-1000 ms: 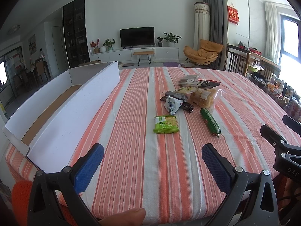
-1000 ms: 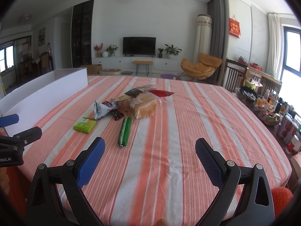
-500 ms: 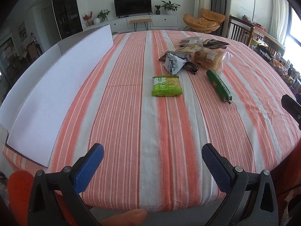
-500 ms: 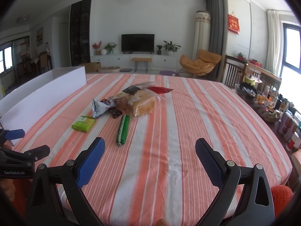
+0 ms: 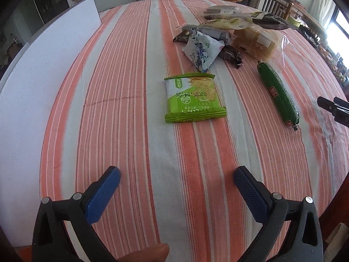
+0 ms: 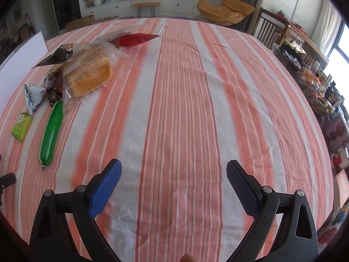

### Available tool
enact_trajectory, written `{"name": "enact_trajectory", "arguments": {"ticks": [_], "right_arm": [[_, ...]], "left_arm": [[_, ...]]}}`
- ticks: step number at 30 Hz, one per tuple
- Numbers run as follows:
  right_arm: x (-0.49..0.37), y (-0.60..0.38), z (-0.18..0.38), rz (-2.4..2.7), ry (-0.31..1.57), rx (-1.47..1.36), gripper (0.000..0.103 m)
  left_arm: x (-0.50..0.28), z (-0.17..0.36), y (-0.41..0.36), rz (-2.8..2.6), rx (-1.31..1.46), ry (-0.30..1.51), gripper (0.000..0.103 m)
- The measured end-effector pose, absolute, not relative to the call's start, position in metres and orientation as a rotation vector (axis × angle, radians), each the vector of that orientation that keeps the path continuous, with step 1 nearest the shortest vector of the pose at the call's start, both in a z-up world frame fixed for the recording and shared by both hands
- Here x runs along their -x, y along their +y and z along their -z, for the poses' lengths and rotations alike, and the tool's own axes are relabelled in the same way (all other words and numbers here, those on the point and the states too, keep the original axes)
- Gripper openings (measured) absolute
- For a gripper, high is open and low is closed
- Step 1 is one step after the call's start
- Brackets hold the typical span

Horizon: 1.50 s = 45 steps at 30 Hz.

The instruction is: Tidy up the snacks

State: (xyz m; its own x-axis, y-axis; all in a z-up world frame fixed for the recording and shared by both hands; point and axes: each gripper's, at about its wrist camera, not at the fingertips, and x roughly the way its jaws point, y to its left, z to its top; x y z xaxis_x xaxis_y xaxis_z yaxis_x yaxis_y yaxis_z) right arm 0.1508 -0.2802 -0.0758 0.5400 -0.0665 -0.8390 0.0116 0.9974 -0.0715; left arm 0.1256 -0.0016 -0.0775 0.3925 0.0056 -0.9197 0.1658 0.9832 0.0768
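A green cracker packet (image 5: 193,99) lies flat on the striped tablecloth, ahead of my open, empty left gripper (image 5: 177,174). A green sausage stick (image 5: 277,91) lies to its right. Behind them is a pile: a white-blue pouch (image 5: 201,51), bagged bread (image 5: 255,41) and dark wrappers (image 5: 269,20). My right gripper (image 6: 173,168) is open and empty over bare cloth; the sausage stick (image 6: 52,134), cracker packet (image 6: 21,126), bread (image 6: 88,76) and a red packet (image 6: 135,39) lie to its left. The right gripper's tip shows at the right edge of the left wrist view (image 5: 334,110).
A white cardboard box wall (image 5: 32,83) runs along the table's left side. Wooden chairs (image 6: 272,28) and a side table crowded with goods (image 6: 320,87) stand to the right. The table edge is close behind both grippers.
Both grippers have tilted down and moved forward over the table. The snacks now look nearer in the left wrist view. Both stay open.
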Motion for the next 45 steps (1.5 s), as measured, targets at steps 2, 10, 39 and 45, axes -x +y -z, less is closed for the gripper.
{"name": "enact_trajectory", "arguments": {"ticks": [2,10,39,45], "right_arm": [[-0.162,-0.286,0.083,0.058,1.011,0.048,0.098],[-0.178,-0.296,0.088,0.012,0.922,-0.014,0.098],[-0.184,-0.299,0.088,0.006,0.911,-0.027,0.100],[-0.184,-0.299,0.088,0.006,0.911,-0.027,0.100]], "left_arm": [[-0.136,0.078,-0.003,0.132,-0.191,1.128,0.103],[-0.198,0.077,0.004,0.192,-0.257,1.011,0.103],[-0.275,0.084,0.002,0.166,-0.115,0.949,0.103],[-0.274,0.084,0.002,0.166,-0.115,0.949,0.103]]}}
